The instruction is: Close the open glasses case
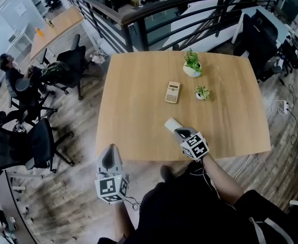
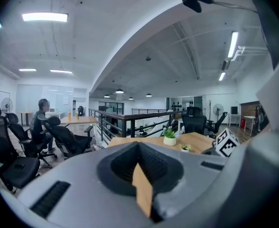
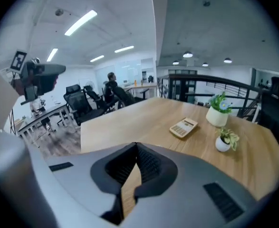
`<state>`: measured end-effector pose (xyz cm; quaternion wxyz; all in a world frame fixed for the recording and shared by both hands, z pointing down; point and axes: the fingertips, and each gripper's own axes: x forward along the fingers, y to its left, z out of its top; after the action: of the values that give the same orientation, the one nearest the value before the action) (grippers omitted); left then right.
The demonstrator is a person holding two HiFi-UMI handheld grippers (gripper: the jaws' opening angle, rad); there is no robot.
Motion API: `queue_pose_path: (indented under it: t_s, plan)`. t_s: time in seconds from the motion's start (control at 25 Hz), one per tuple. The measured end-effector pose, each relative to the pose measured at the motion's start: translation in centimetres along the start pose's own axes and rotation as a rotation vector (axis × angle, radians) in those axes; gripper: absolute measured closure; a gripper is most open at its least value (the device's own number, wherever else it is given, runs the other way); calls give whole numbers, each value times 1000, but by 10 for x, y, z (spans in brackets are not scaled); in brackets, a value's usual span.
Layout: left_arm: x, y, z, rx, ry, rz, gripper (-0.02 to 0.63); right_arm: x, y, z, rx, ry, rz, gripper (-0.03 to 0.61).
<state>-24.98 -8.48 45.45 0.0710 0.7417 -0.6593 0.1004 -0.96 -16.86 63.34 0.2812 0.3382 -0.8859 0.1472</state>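
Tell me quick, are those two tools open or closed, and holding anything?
Left tool: closed, holding nothing.
Right tool: closed, holding nothing.

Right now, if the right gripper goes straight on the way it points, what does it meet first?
Probably the bare table top, left of the calculator. Nothing nearer shows in that line, though depth is unclear.

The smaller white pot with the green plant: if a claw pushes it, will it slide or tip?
Pushed low, the small round white pot with a green plant probably slides on the smooth wooden table. Pushed at the leaves, it may tip, being rounded below. It looks ceramic, so likely breakable.
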Motion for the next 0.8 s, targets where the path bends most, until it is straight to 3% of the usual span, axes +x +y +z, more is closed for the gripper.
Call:
queue_pose_path:
  t_s: [0.16, 0.44, 0.64, 0.8]
  plan:
    - [8, -3, 2, 10, -1, -7, 614, -62, -20, 46, 16, -219, -112, 565]
    - [17, -1, 13, 37, -15, 6, 614, -198, -67, 105, 62, -503, -350, 565]
    - [22, -6, 29, 80, -53, 12, 614, -242, -68, 127, -16, -578, -435, 565]
    - [21, -14, 44, 109, -103, 6, 614, -254, -66, 128, 7, -605, -444, 565]
